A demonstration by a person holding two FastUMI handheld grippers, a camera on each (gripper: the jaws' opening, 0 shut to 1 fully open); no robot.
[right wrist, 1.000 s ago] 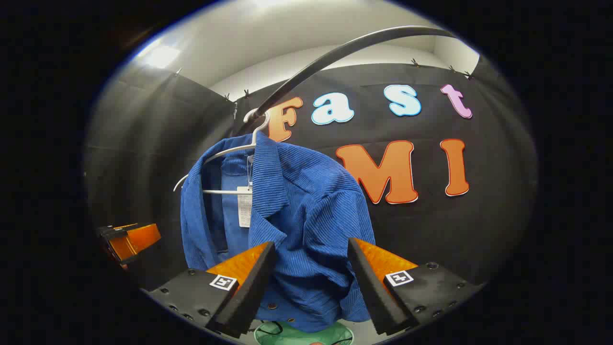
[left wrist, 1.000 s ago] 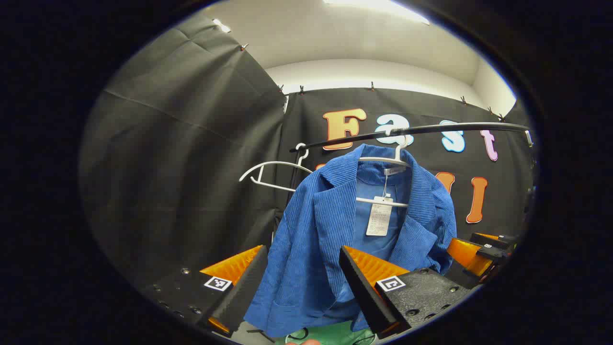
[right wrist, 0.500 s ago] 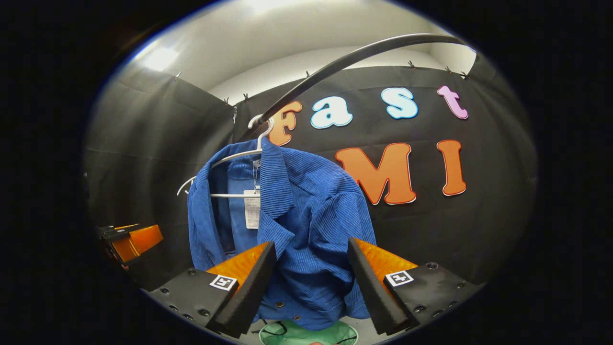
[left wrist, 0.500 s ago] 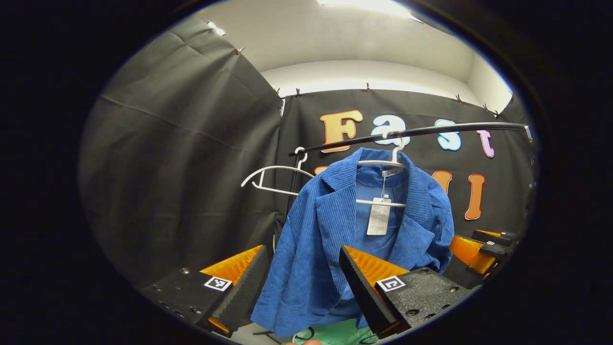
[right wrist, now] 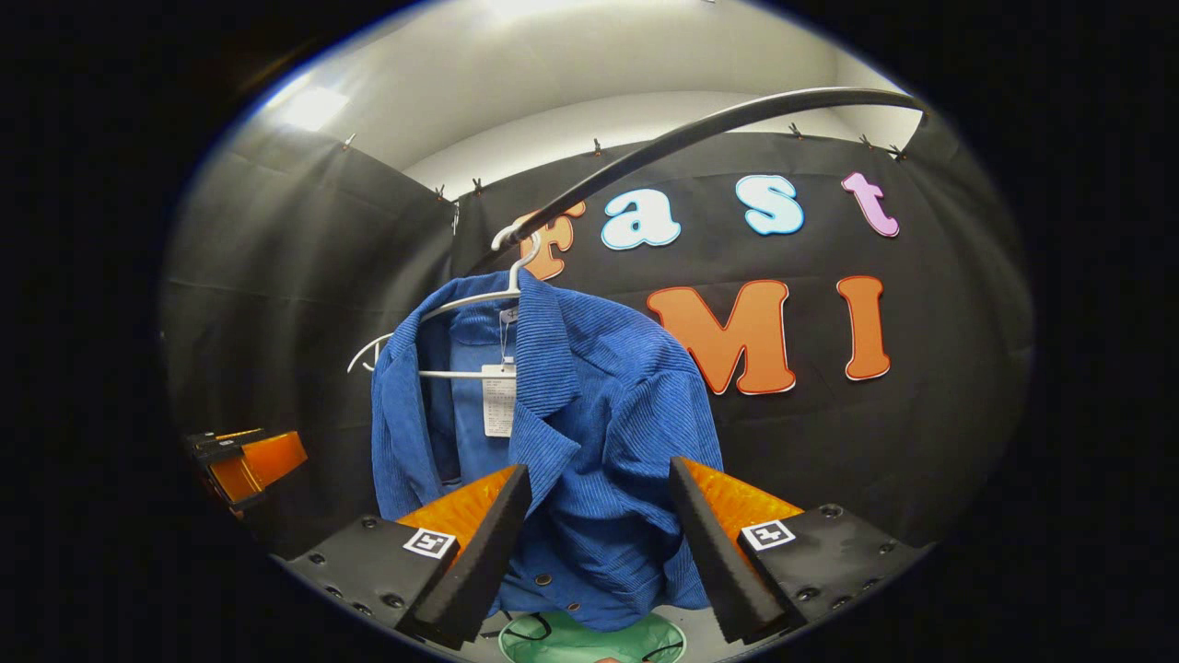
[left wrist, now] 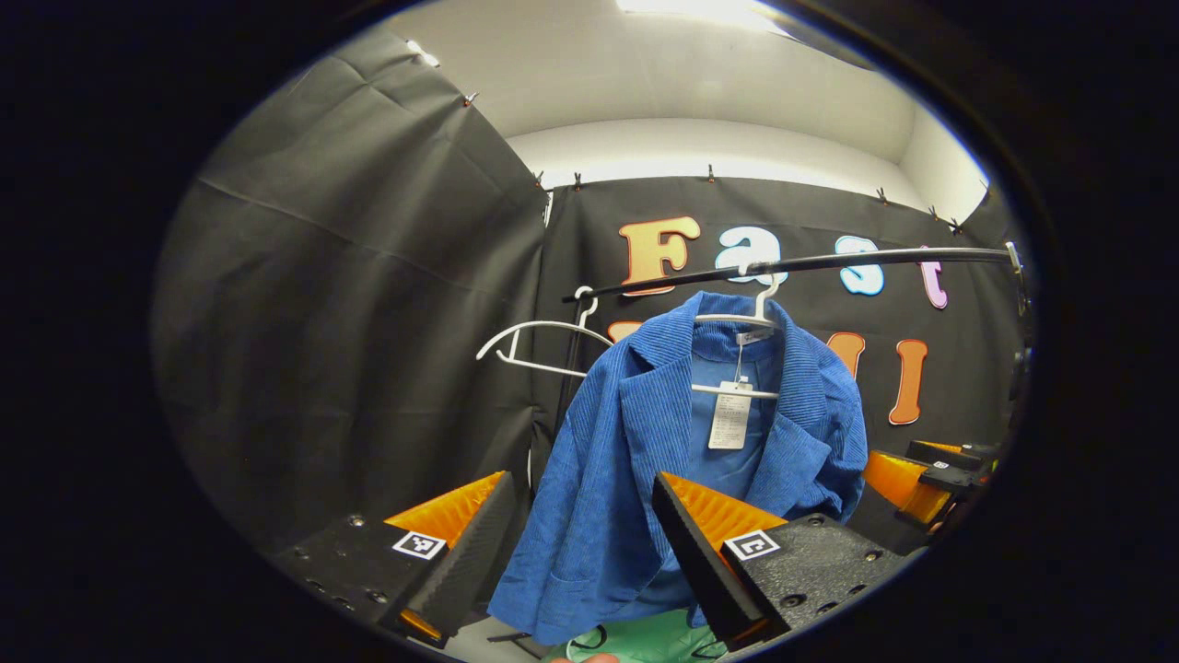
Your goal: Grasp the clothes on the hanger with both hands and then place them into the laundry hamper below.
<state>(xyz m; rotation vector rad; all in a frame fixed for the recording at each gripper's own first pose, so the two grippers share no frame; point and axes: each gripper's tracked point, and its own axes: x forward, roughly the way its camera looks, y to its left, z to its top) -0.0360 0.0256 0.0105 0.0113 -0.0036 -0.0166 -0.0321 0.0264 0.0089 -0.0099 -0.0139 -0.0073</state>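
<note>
A blue ribbed corduroy jacket with a white paper tag hangs open on a white plastic hanger, directly above the green round laundry hamper.

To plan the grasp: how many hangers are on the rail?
2: one white hanger carries the blue jacket; one bare hanger hangs beside it at the rail's end.

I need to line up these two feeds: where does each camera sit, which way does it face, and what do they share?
Left gripper view: rides the left gripper, facing the blue jacket head-on; own open jaws below, right gripper at the right edge.
Right gripper view: rides the right gripper, facing the jacket's shoulder; open jaws below.
Shared: jacket, white hanger, black rail, green hamper.
</note>
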